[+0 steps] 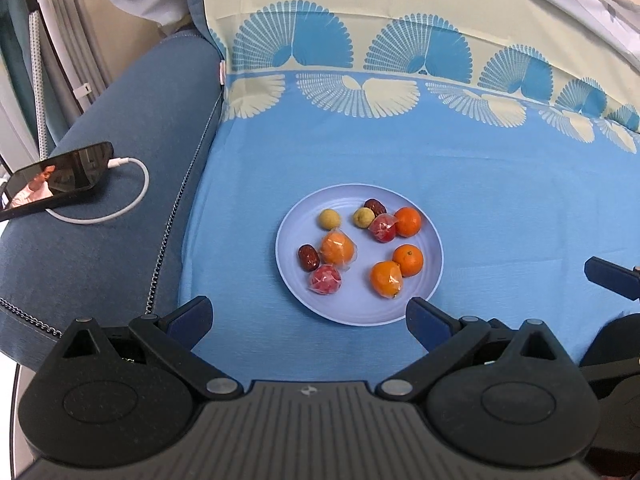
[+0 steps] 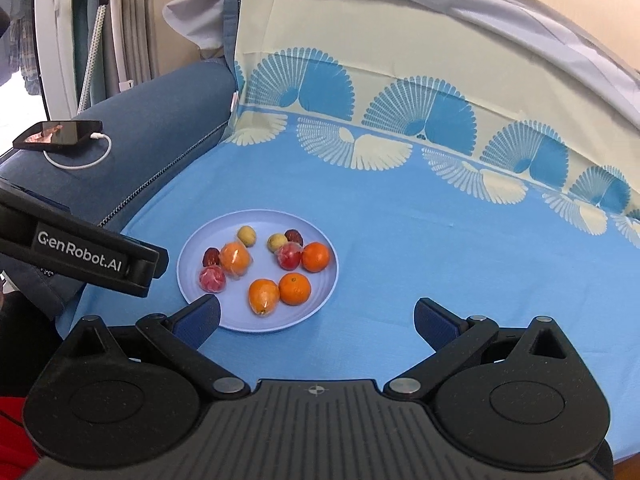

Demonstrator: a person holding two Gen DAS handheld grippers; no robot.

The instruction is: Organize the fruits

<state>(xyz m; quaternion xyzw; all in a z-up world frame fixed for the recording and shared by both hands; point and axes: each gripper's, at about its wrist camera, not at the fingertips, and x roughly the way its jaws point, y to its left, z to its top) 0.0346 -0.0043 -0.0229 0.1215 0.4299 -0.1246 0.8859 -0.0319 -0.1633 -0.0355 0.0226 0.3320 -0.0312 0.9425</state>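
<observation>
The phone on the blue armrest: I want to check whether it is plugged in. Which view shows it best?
The left wrist view: the phone lies large and close, with the white cable plugged into its end and looping beneath. The right wrist view shows the same phone smaller and farther off, its cable still visible.

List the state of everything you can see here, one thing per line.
Left claw: open, empty, short of the plate.
Right claw: open, empty.
Plate: flat on the cloth, holding all the fruit.
Oranges: four, two bare, two wrapped.
Red fruits: two, wrapped.
Dates: two, bare.
Yellow fruits: two, bare.
Phone: cable plugged in.
</observation>
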